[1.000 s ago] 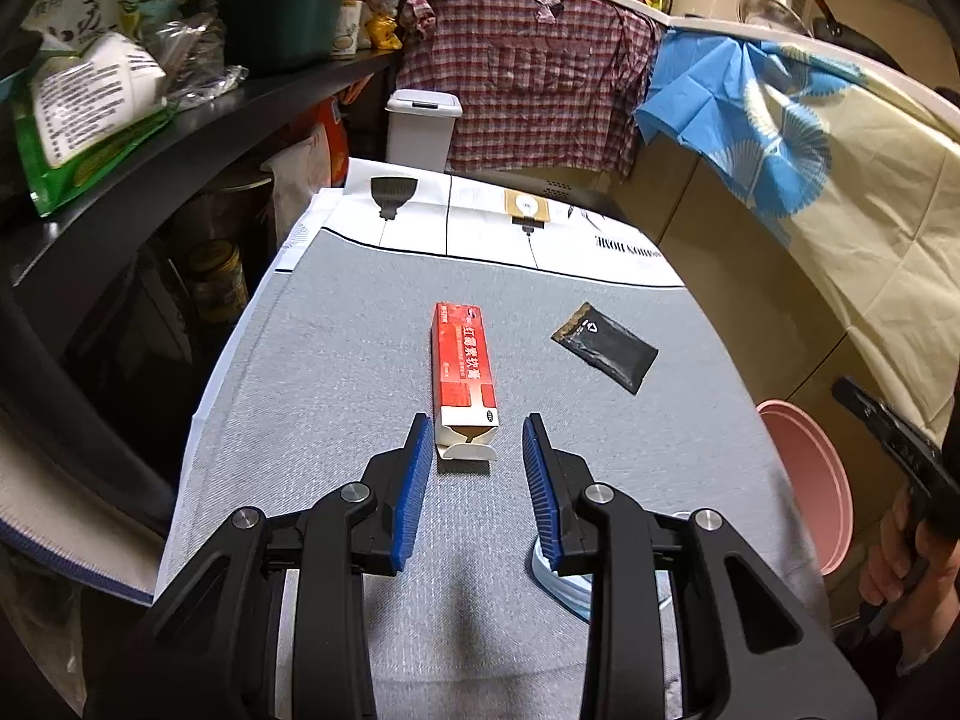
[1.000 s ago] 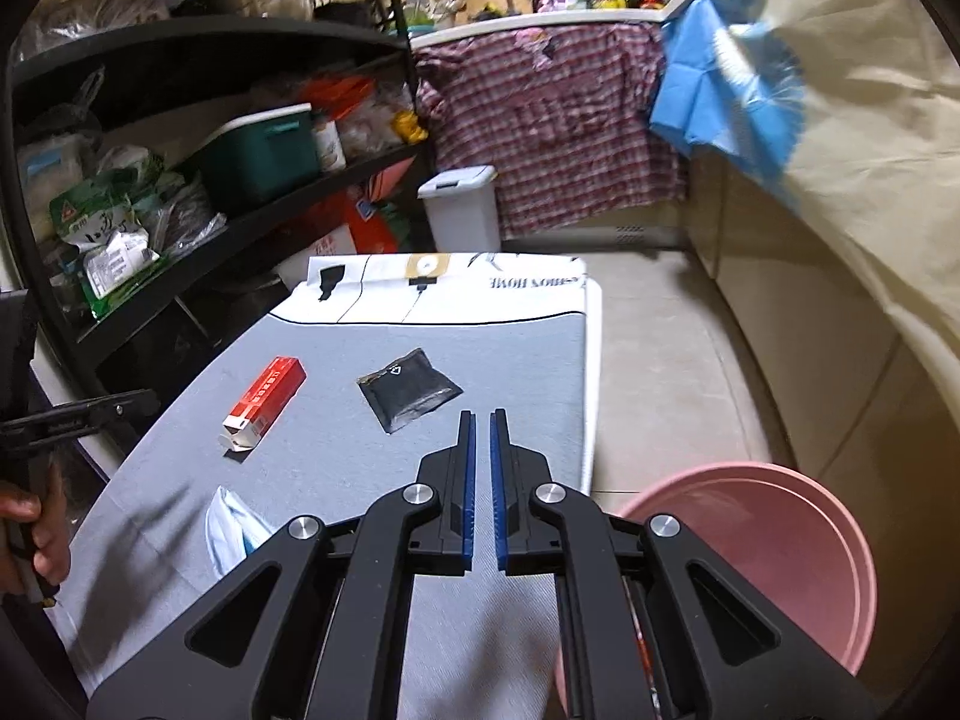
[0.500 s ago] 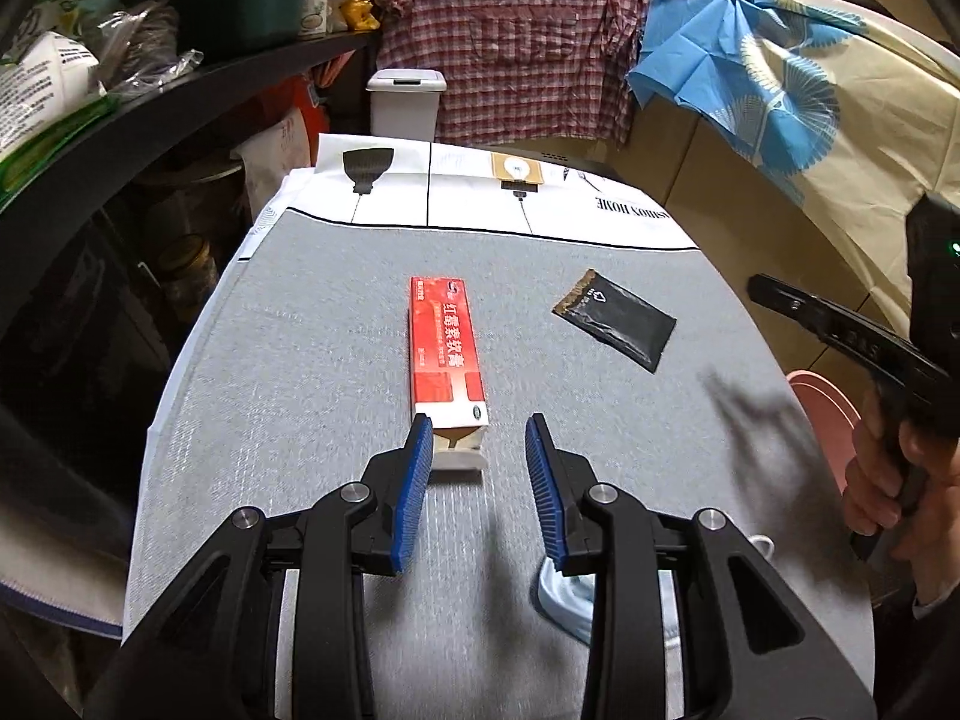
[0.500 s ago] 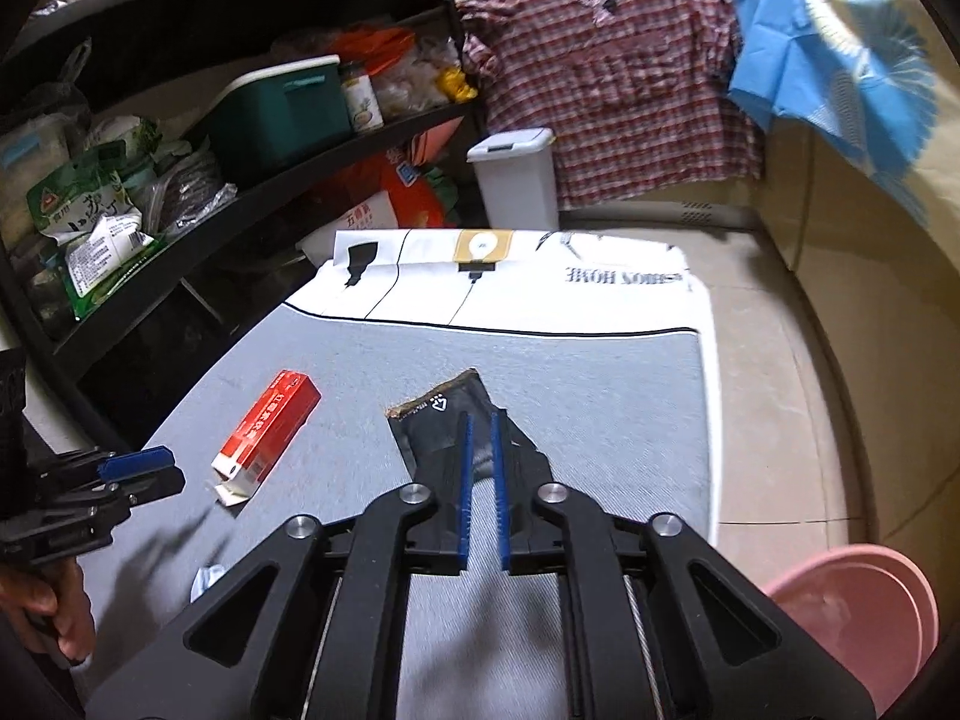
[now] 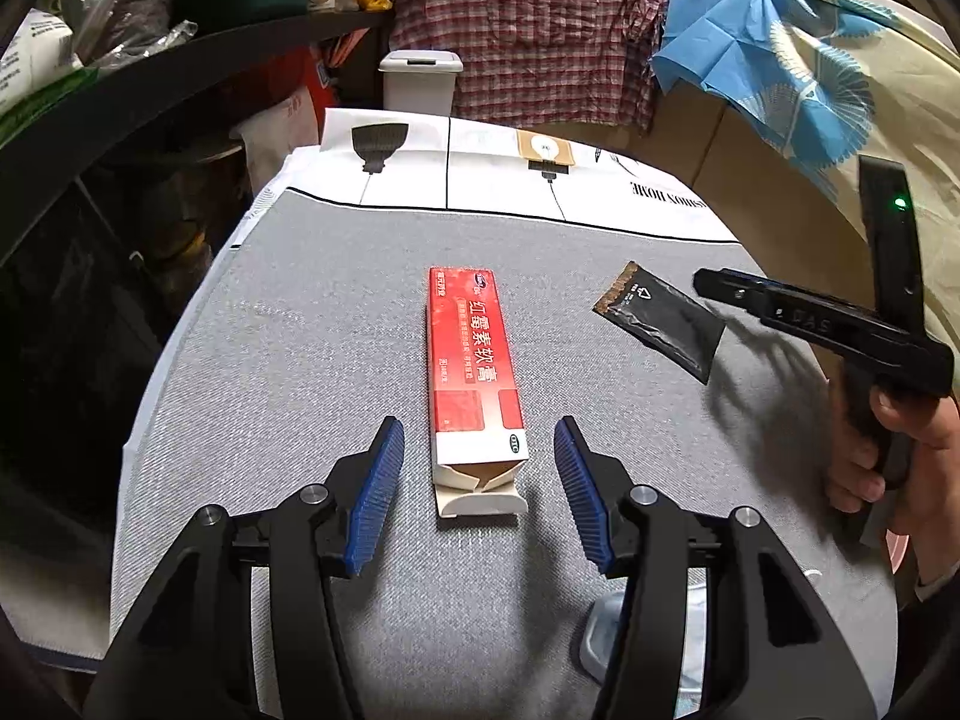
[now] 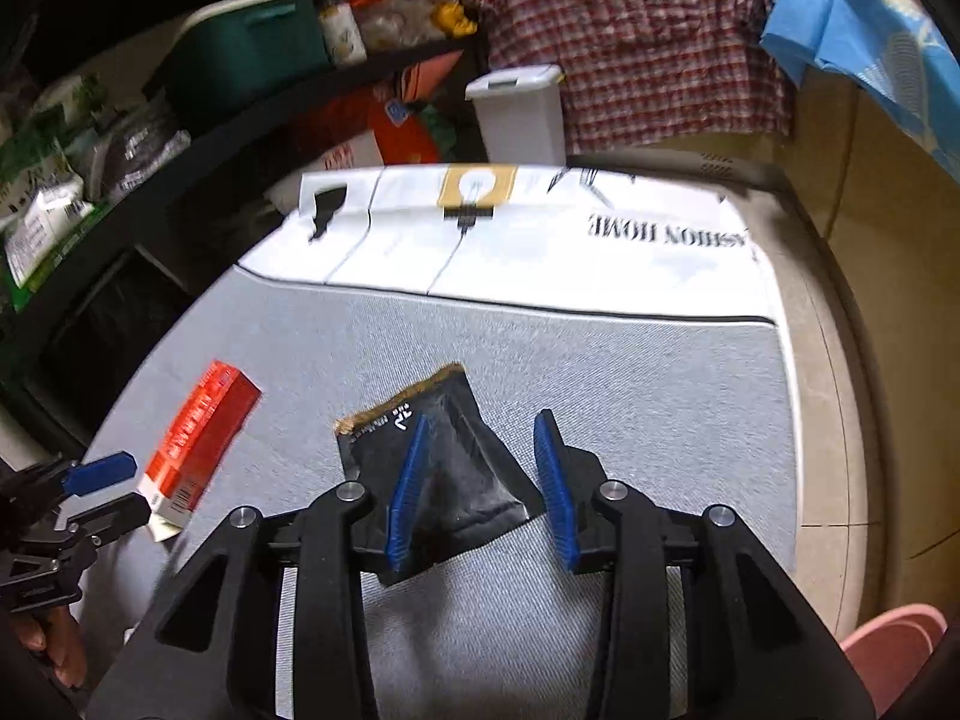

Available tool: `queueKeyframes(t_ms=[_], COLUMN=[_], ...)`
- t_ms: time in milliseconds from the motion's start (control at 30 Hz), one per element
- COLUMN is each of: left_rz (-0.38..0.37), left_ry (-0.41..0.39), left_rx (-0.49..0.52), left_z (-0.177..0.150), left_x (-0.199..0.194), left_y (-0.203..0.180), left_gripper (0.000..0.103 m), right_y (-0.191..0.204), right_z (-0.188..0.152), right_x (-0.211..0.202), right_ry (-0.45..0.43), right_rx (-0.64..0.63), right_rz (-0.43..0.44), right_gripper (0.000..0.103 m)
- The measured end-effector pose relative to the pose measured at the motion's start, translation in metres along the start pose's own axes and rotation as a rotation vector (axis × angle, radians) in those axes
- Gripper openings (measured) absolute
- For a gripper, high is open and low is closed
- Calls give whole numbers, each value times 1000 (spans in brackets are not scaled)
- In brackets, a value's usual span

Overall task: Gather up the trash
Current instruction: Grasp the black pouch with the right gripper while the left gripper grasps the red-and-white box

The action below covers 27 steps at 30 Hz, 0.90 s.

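Observation:
A red and white carton [image 5: 474, 372] lies lengthwise on the grey mat [image 5: 300, 360], its torn end towards me. My left gripper [image 5: 478, 429] hangs just above that end. Its jaws are opening, one on each side of the carton, and the pads do not touch it. A black sachet [image 6: 456, 480] with a torn brown edge lies to the right. My right gripper [image 6: 483, 420] hovers over it with its jaws opening. The left finger covers part of the sachet and nothing is gripped. The carton [image 6: 198, 444] and the left gripper [image 6: 120, 492] show at the right wrist view's left edge.
A crumpled white and blue piece [image 5: 606, 630] lies under my left gripper's right finger. A pink basin [image 6: 894, 648] stands on the floor to the right of the mat. Beyond the mat's far end stands a white bin [image 6: 519, 114]. Cluttered dark shelves [image 5: 150, 90] run along the left.
Both grippers have spread their jaws wider. The right one swung left from above the pink basin to over the black sachet. The left one sank closer to the carton.

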<state>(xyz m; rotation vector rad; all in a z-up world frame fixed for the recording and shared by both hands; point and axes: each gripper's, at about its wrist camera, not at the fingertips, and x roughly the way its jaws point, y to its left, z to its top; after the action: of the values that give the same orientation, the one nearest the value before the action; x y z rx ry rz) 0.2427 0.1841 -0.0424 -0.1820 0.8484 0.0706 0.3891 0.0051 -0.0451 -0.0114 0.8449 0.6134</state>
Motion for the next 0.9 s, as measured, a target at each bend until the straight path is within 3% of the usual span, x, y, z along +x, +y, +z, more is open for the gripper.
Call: queueKeyframes(t_ms=[200,400,600,733,900], left_rz=[-13,-28,-30,-27,-26], left_ry=[6,23,62,67,53], left_rx=[-6,-6,-17,-16,0], left_z=[2,7,5,4,2], left_x=[7,19,25,26,21], left_y=[1,-2,-2,0,-1], left_gripper=[52,52,51,39,35], right_y=[-2,4,10,14,11], right_z=[-3,-6,-7,-9,-12], right_x=[15,15,13,9,2], right_ry=[73,76,67,54,37], right_rx=[-12,-44,-77,-102,-79], right_rz=[5,-7,-25,-43,-44], right_gripper=[39,27,7,2,1])
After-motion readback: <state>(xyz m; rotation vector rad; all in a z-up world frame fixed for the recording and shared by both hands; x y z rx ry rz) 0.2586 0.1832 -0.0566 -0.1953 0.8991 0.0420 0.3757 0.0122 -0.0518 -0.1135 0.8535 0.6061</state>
